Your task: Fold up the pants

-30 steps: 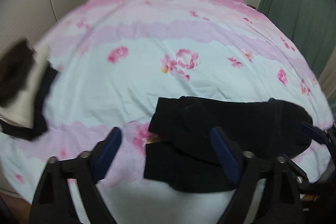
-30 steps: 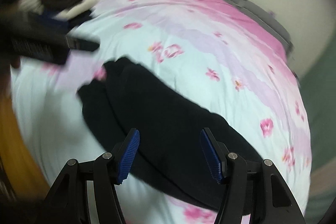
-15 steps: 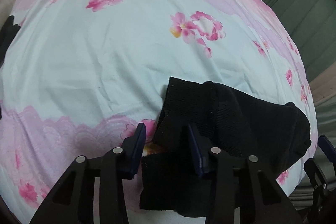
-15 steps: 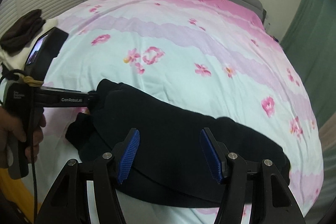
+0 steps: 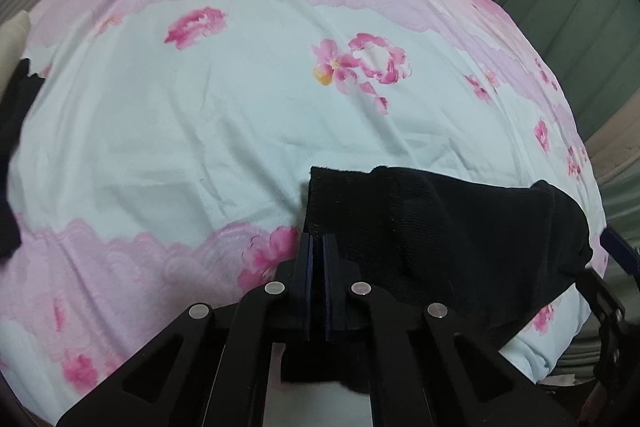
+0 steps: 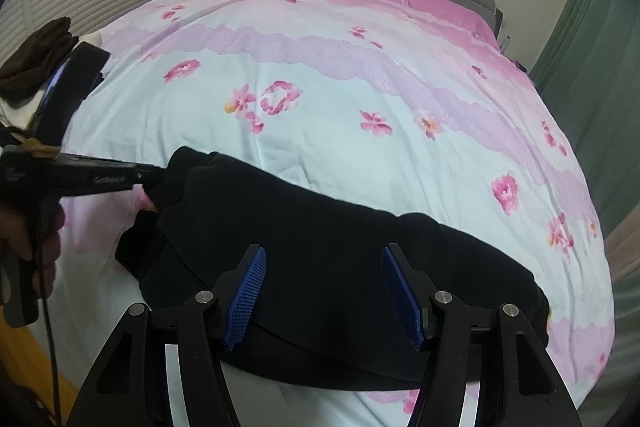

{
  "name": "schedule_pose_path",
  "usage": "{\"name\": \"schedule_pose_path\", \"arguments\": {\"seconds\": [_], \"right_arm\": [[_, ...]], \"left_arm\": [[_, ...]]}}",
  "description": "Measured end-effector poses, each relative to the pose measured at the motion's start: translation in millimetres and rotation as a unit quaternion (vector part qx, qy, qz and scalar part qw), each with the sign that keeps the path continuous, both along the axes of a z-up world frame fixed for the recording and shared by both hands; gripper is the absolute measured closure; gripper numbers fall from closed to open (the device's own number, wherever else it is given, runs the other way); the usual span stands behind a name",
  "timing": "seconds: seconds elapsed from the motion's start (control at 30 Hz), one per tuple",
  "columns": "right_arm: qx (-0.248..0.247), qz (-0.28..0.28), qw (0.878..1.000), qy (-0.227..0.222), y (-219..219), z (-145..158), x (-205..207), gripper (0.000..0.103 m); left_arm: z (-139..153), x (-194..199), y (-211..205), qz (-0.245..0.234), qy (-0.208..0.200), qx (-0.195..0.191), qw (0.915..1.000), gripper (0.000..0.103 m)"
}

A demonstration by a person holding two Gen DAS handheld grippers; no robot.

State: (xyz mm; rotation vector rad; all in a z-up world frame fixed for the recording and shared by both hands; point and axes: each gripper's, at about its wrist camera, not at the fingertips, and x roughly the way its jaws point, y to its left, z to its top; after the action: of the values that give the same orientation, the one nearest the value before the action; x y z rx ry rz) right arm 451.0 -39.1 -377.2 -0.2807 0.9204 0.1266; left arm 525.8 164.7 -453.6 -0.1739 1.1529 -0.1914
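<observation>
One pair of black pants lies bunched across the near edge of the bed, on a pink and pale-blue floral cover. It reads as already doubled once, a long dark band running left to right, so my judgement is that the fold is partway done.

At the band's left end the left gripper is clamped on the pants' edge, its blue pads pressed together with cloth between them; the right view shows the same pinch from the side. Over the middle of the band hovers the right gripper, fingers spread wide and holding nothing.

To do this step well, I would have the right gripper drop and pinch the near edge through all layers before anything lifts, then move both ends together so the cloth stays taut and the edges line up. A one-sided pull would likely drag the band askew.

Other dark and cream clothes sit well apart at the bed's far left.
</observation>
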Motion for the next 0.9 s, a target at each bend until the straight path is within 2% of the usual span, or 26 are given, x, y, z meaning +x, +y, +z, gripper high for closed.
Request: {"name": "schedule_pose_path", "arguments": {"seconds": [0.27,0.33,0.4,0.5,0.73,0.9], "right_arm": [[0.014,0.009,1.000,-0.012,-4.1,14.5,-0.8,0.042],[0.019,0.011,1.000,-0.013,-4.9,16.9,-2.4,0.042],[0.023,0.013,1.000,-0.013,-5.2,18.3,-4.5,0.042],[0.023,0.018,1.000,-0.009,-3.5,16.1,-7.8,0.042],[0.012,0.042,0.999,0.007,2.8,3.8,-15.8,0.042],[0.007,0.054,0.998,0.028,4.0,-8.0,-19.5,0.042]], "left_arm": [[67.0,-49.3,3.9,0.020,-0.019,0.011,0.9996,0.097],[68.5,-60.3,4.6,0.023,-0.010,0.014,0.9996,0.097],[58.9,-69.3,3.9,0.024,-0.003,0.022,0.9995,0.097],[28.2,-75.0,2.0,0.030,0.005,0.034,0.9989,0.097],[-35.8,-65.8,3.9,0.040,0.019,0.058,0.9973,0.097],[-40.5,-64.9,-2.5,0.030,0.013,0.074,0.9967,0.096]]}}
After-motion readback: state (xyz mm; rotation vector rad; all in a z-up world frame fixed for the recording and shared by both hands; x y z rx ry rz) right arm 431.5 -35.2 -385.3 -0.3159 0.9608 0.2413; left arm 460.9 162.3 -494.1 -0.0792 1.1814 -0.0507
